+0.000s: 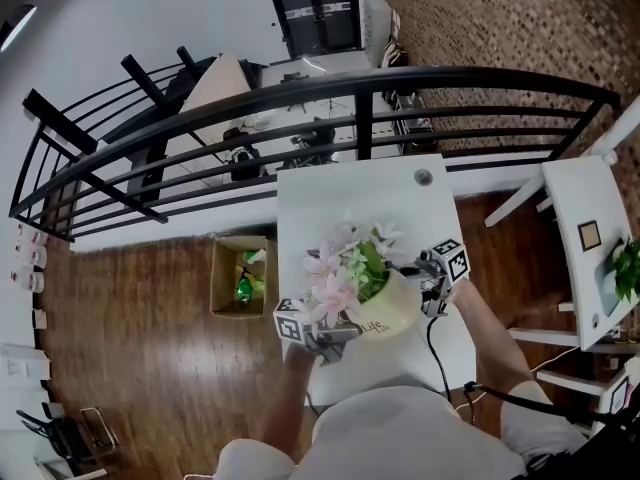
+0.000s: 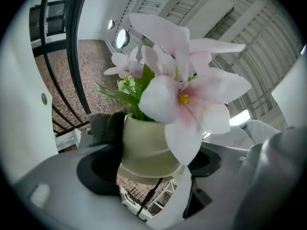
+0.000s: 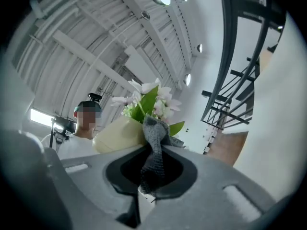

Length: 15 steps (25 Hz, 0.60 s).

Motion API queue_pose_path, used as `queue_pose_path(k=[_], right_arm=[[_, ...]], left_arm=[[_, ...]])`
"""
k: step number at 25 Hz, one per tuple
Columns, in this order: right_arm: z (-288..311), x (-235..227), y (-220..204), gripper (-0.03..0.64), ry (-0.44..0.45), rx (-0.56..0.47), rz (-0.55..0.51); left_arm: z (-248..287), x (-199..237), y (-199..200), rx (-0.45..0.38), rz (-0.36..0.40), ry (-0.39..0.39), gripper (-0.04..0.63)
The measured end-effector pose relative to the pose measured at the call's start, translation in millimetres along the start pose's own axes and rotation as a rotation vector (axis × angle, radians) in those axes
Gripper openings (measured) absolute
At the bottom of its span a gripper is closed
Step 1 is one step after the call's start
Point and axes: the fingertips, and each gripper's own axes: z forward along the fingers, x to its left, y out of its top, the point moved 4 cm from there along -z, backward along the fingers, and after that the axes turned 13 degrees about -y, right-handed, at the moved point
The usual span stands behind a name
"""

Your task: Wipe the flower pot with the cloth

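your left gripper [image 1: 322, 336] has its jaws clamped on the flower pot [image 2: 144, 145], held tilted above the white table [image 1: 330, 188]. your right gripper [image 3: 153, 176] pinches the grey cloth [image 3: 154, 143] by the pot's rim. if you push too hard with the cloth, the smooth pot may twist or slip out.

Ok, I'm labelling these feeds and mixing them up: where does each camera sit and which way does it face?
Head view: on the person's head, looking steeply down at the flower pot over the white table; forearms, left claw, right claw show.
Left gripper view: on the left claw, angled up along its jaws gripping the flower pot; its grey jaws show.
Right gripper view: on the right claw, angled up along jaws clamping the cloth; the person's chest shows.
Shared: all three show the flowers.
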Motion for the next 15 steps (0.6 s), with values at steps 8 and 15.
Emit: queue_pose_path(k=[8,15], right_arm=[[3.4,6.2,-11.8,0.009,0.006,-0.042,0.005],[-40.5,-3.5,-7.6,0.009,-0.483,-0.311,-0.255]], left_arm=[[11.6,-6.2,-4.8,-0.019,0.026,0.027,0.431],[1.3,8.6,21.6,-0.143,0.203,0.333,0.430]])
